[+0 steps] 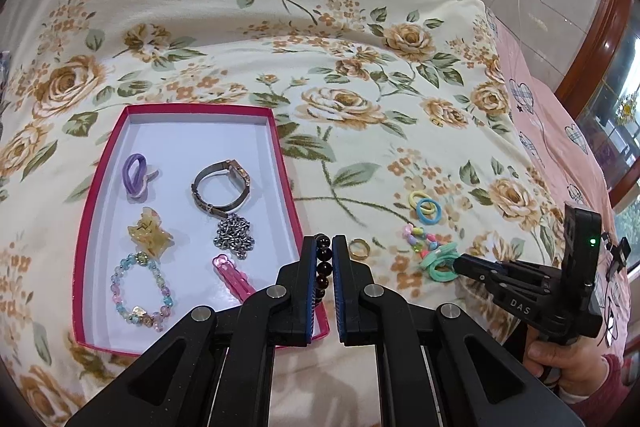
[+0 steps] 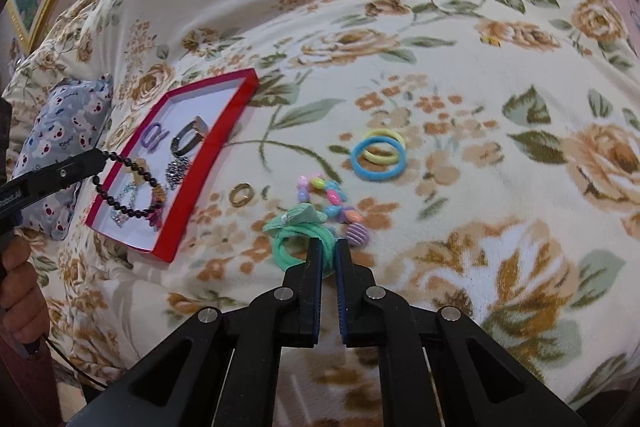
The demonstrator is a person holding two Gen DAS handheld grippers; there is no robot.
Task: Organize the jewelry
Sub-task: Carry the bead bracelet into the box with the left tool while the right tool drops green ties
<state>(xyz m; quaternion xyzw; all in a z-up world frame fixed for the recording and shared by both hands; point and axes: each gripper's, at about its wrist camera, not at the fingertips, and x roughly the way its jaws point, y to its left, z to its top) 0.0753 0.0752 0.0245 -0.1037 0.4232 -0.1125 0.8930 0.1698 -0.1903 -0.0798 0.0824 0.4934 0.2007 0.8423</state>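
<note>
My left gripper (image 1: 327,247) is clamped on a dark bead bracelet (image 1: 323,269), whose strand runs lengthwise between the fingers in that view; from the right wrist the loop hangs from the tips over the near half of the red box (image 2: 208,147). My right gripper (image 2: 329,247) is closed on the green hair tie (image 2: 298,239), pinching the band at its near-right side while the rest of the loop and its bow lie on the floral blanket (image 2: 460,87) to the left of the fingers. Just beyond the tie sits a pastel bead bracelet (image 2: 328,199), and past that a yellow and a blue ring-shaped tie (image 2: 378,153), overlapping. A gold ring (image 2: 241,194) lies flat between these and the box. The box's long axis runs away from me; inside lie a watch (image 1: 220,187), a chain (image 1: 234,235), a purple tie (image 1: 136,171), an amber claw clip (image 1: 148,233), a pink clip (image 1: 232,277) and a pale bead bracelet (image 1: 140,287).
</note>
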